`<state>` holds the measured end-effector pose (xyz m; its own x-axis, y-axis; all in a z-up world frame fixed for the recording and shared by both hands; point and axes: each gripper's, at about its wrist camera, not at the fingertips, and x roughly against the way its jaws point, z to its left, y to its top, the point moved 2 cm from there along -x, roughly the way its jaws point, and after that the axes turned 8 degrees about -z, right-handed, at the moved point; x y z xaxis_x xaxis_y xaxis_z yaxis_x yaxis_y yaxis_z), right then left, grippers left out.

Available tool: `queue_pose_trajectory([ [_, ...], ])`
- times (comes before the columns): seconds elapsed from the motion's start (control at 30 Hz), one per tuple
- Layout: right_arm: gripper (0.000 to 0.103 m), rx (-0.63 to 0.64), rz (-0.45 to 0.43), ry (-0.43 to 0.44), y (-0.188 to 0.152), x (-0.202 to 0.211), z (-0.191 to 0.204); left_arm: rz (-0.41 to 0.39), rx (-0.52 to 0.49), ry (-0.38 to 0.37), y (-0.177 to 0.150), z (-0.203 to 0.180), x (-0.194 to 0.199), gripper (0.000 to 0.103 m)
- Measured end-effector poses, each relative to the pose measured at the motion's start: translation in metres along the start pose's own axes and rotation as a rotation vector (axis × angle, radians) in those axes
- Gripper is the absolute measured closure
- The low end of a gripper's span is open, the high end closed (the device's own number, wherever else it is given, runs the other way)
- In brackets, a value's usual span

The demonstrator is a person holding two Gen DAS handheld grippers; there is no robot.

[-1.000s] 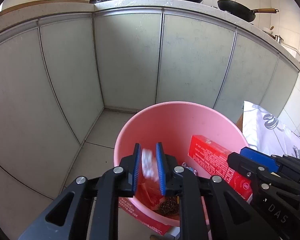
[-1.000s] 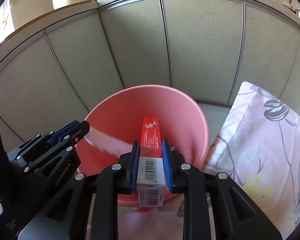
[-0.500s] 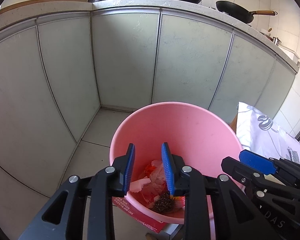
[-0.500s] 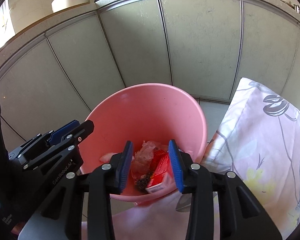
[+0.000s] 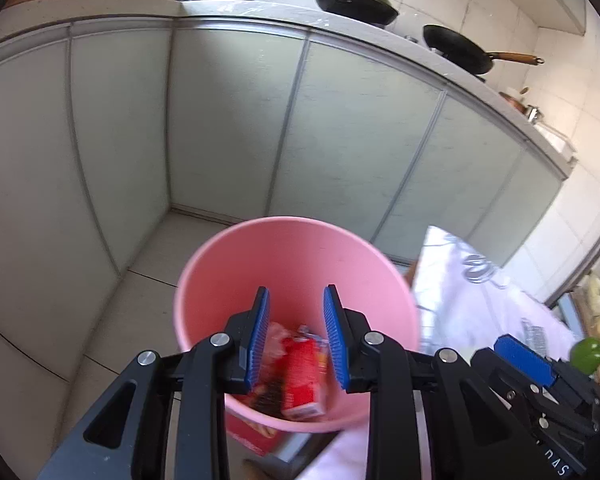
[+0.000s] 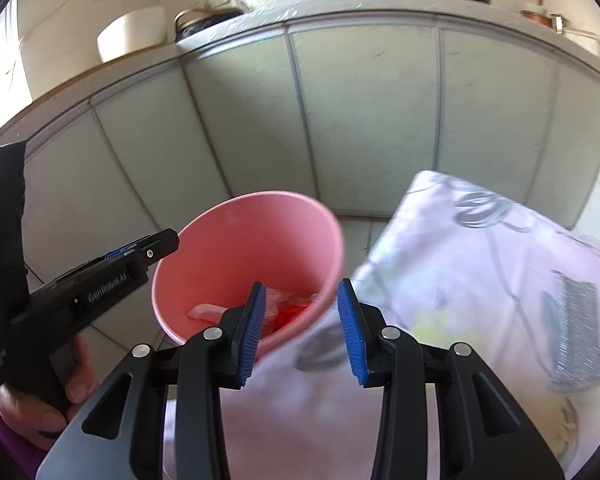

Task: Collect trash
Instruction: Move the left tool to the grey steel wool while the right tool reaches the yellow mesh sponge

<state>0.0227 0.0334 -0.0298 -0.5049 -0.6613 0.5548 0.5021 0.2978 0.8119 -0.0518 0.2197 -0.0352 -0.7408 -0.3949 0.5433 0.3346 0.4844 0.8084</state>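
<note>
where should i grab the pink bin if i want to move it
Take the pink bin by its rim, one pad inside and one outside, coming down from above. The mouth is open and upright, the wall looks thin, and the left rim is clear, away from the cloth-covered table.

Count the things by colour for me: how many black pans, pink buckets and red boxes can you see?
Black pans: 2, one beside the other on the counter.
Pink buckets: 1.
Red boxes: 1, lying in the bucket.
Total: 4
</note>
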Motion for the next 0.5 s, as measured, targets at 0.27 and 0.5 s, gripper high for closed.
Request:
queue_pose_trajectory([
  [0.27, 0.065, -0.083, -0.037, -0.128, -0.015, 0.057, -0.063, 0.016, -0.095, -0.128, -0.012, -0.063, 0.012, 0.076],
  [0.5, 0.065, -0.147, -0.036, -0.272, -0.041, 0.103, -0.134, 0.036, -0.205, -0.211, -0.031, -0.122, 0.02, 0.076],
])
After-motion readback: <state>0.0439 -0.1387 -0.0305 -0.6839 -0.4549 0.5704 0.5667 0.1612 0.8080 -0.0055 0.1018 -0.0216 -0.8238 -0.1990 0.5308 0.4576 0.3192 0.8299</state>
